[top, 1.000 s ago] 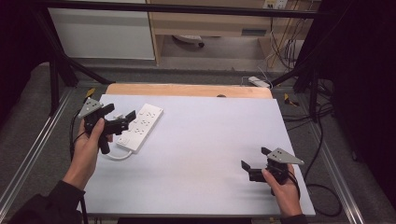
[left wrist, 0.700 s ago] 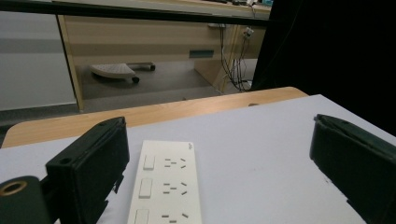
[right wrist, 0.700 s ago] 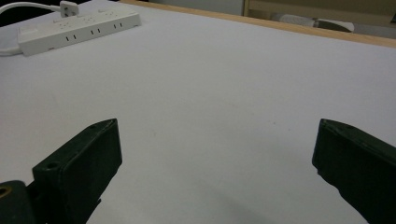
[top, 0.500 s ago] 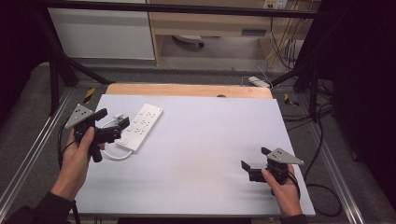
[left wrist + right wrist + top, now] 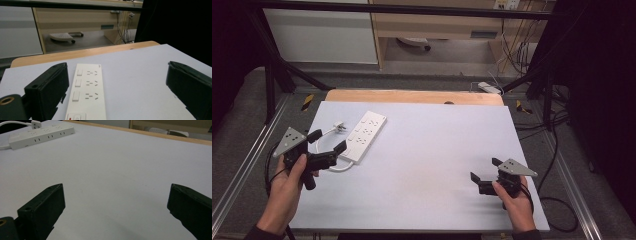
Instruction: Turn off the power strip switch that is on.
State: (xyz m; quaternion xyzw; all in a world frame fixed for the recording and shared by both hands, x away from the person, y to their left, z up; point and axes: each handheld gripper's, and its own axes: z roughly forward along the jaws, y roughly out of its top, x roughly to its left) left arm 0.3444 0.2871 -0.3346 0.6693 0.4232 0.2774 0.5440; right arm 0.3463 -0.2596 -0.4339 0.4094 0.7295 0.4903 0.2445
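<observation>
Left gripper view: fingers (image 5: 47,92) spread wide, nothing between them, white power strip (image 5: 86,92) lying flat on the bench (image 5: 140,75) just ahead, nearer the left one. High view: left gripper (image 5: 328,147) at strip's near end beside coiled white cord (image 5: 334,167) and plug (image 5: 340,127); right gripper (image 5: 484,170) spread, empty, well apart at near right.

- We see the power strip (image 5: 86,92) cut off at six o'clock in the left gripper view.
- Its cable (image 5: 15,123) leaves the right gripper view at nine o'clock.
</observation>
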